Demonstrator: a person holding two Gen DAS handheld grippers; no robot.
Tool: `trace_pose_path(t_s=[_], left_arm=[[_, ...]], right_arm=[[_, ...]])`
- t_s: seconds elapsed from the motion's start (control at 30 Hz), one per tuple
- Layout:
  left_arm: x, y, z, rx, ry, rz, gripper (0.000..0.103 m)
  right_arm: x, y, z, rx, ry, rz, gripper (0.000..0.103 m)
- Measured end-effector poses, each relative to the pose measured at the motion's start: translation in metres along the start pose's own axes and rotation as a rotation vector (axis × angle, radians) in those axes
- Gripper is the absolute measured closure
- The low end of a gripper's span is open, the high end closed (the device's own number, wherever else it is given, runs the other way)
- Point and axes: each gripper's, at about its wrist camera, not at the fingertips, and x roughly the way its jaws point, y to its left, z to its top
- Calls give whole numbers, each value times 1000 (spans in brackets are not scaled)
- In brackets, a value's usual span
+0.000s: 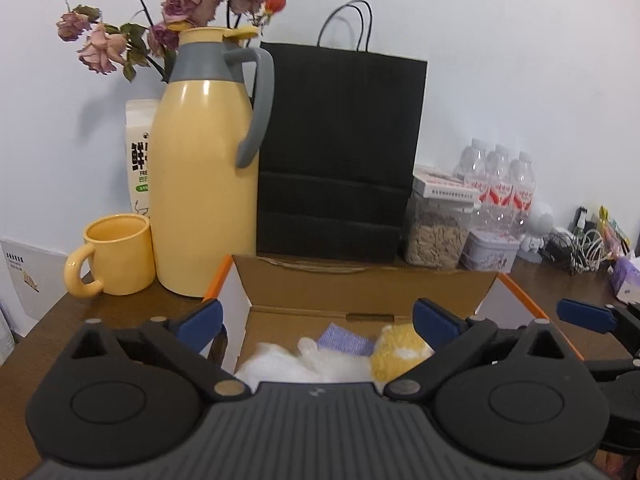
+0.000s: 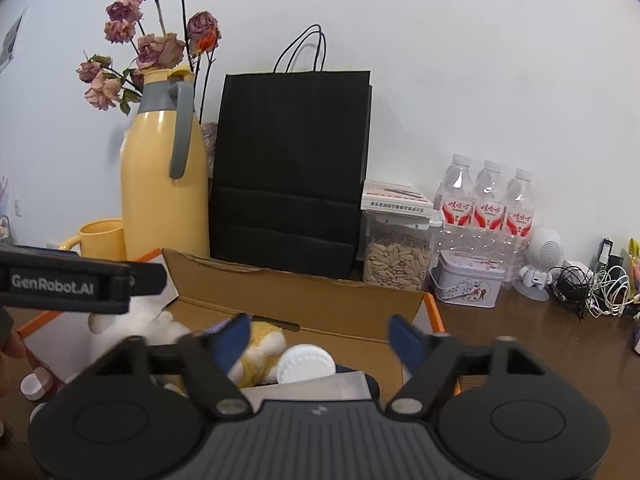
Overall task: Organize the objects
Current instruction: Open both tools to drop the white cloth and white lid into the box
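Two hand-held grippers hover at the near rim of an open cardboard box (image 1: pixel 360 284) on a dark wooden desk (image 1: pixel 80 312). The left gripper (image 1: pixel 318 322) has its blue-padded jaws spread wide with nothing between them; the right gripper (image 2: pixel 320 338) also stands apart, clamped on nothing. Inside the box lie a white fluffy toy (image 1: pixel 288 364), a yellow knitted toy (image 2: pixel 260 354), a bluish cloth (image 1: pixel 344 338) and a white ribbed cap (image 2: pixel 306 364) (what it belongs to is unclear). Behind the box, toward the desk's far edge, stand a yellow mug (image 1: pixel 116 254), a yellow thermos jug (image 1: pixel 204 184) and a black paper bag (image 1: pixel 340 152). Toward the far right corner sit a clear jar of seeds (image 2: pixel 396 260), a small printed tin (image 2: pixel 468 282) and water bottles (image 2: pixel 488 200). Dried roses (image 1: pixel 188 0) rise behind the jug against the wall.
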Motion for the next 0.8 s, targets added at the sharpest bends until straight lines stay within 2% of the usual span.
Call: trace_pose_path(t_s=[0.07, 0.13, 0.47, 0.8], left_arm=[[-1, 1, 1, -8, -3, 5, 0], [-2, 1, 1, -11, -7, 6, 0], [-13, -1, 2, -13, -34, -11, 0], [-47, -2, 5, -21, -96, -32, 0]], right_arm=[[-1, -1, 1, 8, -4, -1, 8], [-2, -2, 1, 17, -5, 5, 3], [-8, -3, 3, 31, -9, 8, 0], [-37, -10, 2, 44, -40, 8, 0]])
